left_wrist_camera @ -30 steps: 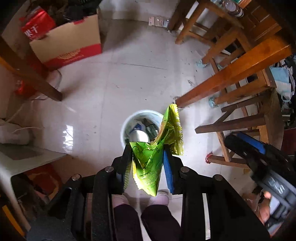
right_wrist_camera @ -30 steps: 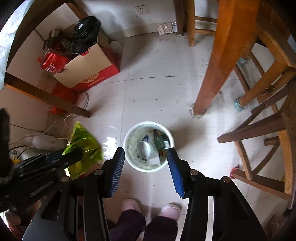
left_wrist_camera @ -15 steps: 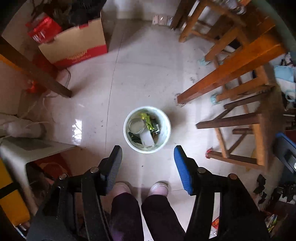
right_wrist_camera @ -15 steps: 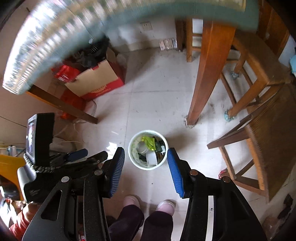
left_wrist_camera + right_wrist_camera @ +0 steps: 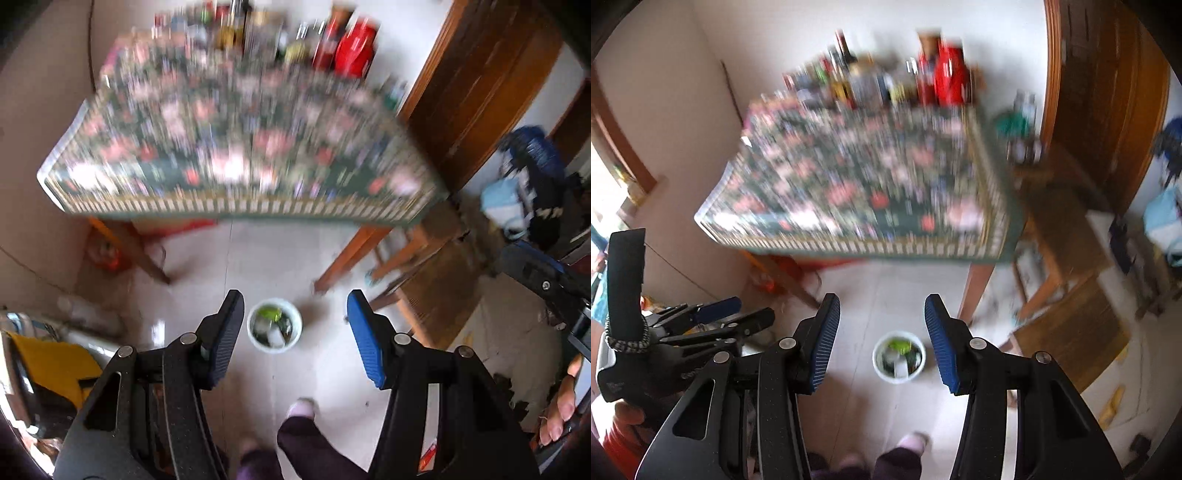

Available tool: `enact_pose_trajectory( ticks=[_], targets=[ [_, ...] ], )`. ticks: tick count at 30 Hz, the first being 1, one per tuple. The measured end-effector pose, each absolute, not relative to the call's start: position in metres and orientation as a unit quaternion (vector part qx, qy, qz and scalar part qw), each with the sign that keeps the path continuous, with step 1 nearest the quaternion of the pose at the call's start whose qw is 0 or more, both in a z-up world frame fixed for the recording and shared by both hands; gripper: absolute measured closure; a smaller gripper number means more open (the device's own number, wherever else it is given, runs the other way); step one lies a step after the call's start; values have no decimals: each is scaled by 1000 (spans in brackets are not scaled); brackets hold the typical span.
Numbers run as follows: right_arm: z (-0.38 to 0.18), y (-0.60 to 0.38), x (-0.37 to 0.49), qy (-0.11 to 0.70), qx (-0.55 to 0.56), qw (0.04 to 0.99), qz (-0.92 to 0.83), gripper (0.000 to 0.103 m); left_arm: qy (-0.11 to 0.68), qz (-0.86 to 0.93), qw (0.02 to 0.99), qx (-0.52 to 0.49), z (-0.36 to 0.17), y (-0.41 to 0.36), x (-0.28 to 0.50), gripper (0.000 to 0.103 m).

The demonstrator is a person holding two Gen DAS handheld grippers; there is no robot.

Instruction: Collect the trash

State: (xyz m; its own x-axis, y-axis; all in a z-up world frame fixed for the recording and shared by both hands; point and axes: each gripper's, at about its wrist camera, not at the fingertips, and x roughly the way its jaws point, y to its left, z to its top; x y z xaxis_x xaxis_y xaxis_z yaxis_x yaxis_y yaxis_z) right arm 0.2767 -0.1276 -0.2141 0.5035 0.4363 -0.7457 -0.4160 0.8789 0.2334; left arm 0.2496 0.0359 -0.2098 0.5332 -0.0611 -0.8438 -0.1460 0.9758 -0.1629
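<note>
The green wrapper (image 5: pixel 270 313) lies crumpled, bright yellow-green & shiny, in the small white bin (image 5: pixel 274 346) on the tiled floor (image 5: pixel 258 266), at the top edge of the heap inside. Rest of the bin's contents: a white lid or cup shape, a pale block, sth dark green; too small & blurred to name closer. Bin stands near the wooden leg of the tabletop (image 5: pixel 236 155), which carries a dark floral cloth w/ a pale fringe pattern; blurred bottles and a red container (image 5: pixel 351 48) crowd its far side. Left tongs (image 5: pixel 293 328) are released, jaws spread wide w/ nothing between them, having just been opening; the bin shows in the gap far below. Right tongs (image 5: pixel 882 339) also stand apart & empty, blue pads facing each other, the bin seen low between them. From the right wrist view the left tongs appear at the left edge, gripped by a hand (image 5: pixel 626 415). From the left wrist view fingers (image 5: pixel 563 402) of the other hand show at the right edge. A wooden stool (image 5: pixel 1067 325) stands right of the bin, and the person's pink slippers (image 5: pixel 914 441) & dark trousers sit at the bottom.
</note>
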Motion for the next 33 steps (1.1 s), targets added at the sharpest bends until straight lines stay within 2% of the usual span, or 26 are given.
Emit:
enact_pose_trajectory(
  ticks=[5,9,13,15,17,18,19,20,24,33],
  targets=[
    [-132,-129,214,350,7,903,249,59,385,-2,920,-75,-109,29,184,46],
    [-85,-124,149,279,8,929,242,59,315,-21,947,-59,-54,32,125,46],
    [-61,-121,96,233,27,939,252,59,257,-32,964,-52,-14,32,63,46],
    [-52,-115,68,211,18,945,249,58,237,-35,970,-46,0,31,34,36],
    [-46,-111,48,194,9,950,246,46,221,-32,974,-41,9,32,10,25],
    [-46,-109,44,186,5,952,243,31,217,-29,975,-40,11,32,3,16],
    [-44,-108,33,173,-1,956,237,21,211,-25,976,-39,14,33,-6,13],
    [-43,-107,27,163,-5,959,232,19,207,-22,977,-39,16,34,-14,10],
    [-41,-102,11,141,-23,966,216,2,202,-21,978,-43,17,36,-29,10],
    [-37,-112,-7,145,-20,967,207,0,198,-23,979,-41,18,33,-46,10]
  ],
)
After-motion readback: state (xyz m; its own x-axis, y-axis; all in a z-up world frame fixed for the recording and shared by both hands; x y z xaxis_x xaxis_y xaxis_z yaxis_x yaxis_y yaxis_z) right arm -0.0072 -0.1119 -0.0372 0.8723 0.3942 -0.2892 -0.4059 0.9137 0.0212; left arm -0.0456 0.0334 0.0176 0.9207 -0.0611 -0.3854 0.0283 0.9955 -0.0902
